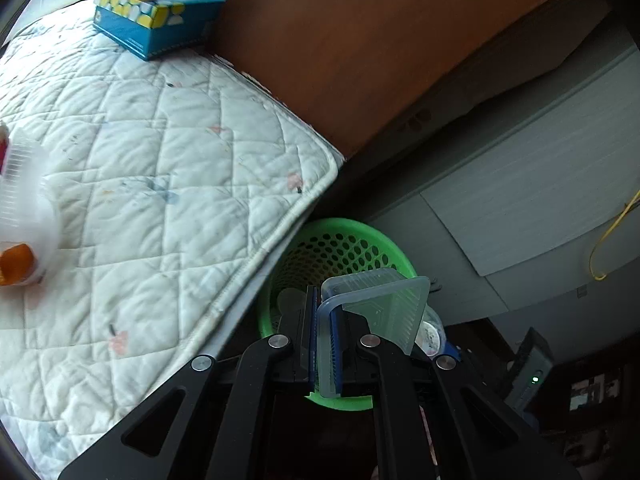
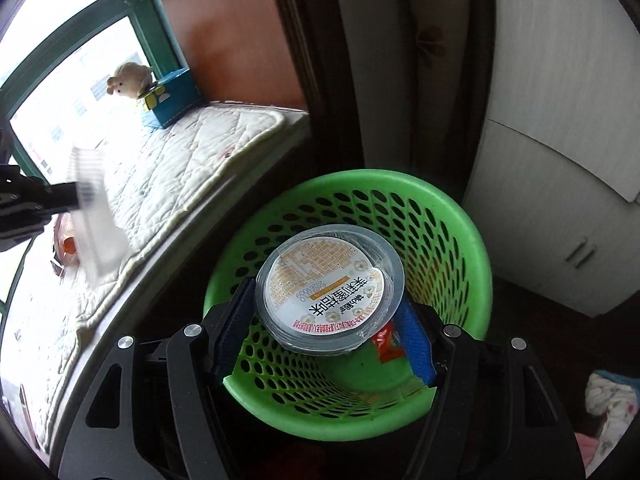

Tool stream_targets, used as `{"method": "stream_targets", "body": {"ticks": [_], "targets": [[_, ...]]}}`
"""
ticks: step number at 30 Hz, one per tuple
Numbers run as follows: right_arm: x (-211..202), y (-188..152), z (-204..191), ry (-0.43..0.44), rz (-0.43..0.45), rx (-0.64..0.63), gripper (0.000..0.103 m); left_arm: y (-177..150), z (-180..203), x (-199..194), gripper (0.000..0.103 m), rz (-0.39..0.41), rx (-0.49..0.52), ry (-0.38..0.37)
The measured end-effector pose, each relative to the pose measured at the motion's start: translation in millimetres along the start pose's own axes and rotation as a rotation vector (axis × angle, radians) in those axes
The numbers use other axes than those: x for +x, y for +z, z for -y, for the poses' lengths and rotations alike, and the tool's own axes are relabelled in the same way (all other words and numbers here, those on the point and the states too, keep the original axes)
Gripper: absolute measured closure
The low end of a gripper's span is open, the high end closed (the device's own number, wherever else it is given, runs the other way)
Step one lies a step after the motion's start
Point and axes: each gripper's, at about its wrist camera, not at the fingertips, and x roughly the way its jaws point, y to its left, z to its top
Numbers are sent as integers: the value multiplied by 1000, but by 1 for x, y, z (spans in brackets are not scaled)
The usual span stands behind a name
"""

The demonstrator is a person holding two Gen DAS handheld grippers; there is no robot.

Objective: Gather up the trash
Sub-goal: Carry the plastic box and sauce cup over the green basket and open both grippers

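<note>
Quilted white mattress pad [image 1: 152, 168] beside wood wall | left gripper [image 1: 324, 332] clamped on clear rectangular plastic lid [image 1: 372, 308], round green perforated plastic basket [image 1: 340, 252] below it | right gripper [image 2: 324, 320] jaws apart around clear round plastic cup with printed film top [image 2: 326, 286], over basket; pad contact unclear | red wrapper [image 2: 386, 344] in basket, partly hidden

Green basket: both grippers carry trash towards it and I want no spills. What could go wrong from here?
1. The left gripper pinches the clear plastic tray by one thin wall, so it may twist loose.
2. In the right wrist view that tray hangs over the quilted mat, not the green basket. Releasing now would likely miss.
3. The round lidded cup sits tilted in the right gripper and could tumble against the rim.
</note>
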Motion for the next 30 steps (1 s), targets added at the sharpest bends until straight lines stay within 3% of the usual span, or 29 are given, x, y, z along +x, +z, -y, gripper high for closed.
{"method": "stream_targets", "body": {"ticks": [18,30], "targets": [[-24,-4,32,23,60,72,29,-13,20,81,97,-117,0,28],[-29,-7,30,33,63,65,29,-29,25,103,76,-165,15,6]]}}
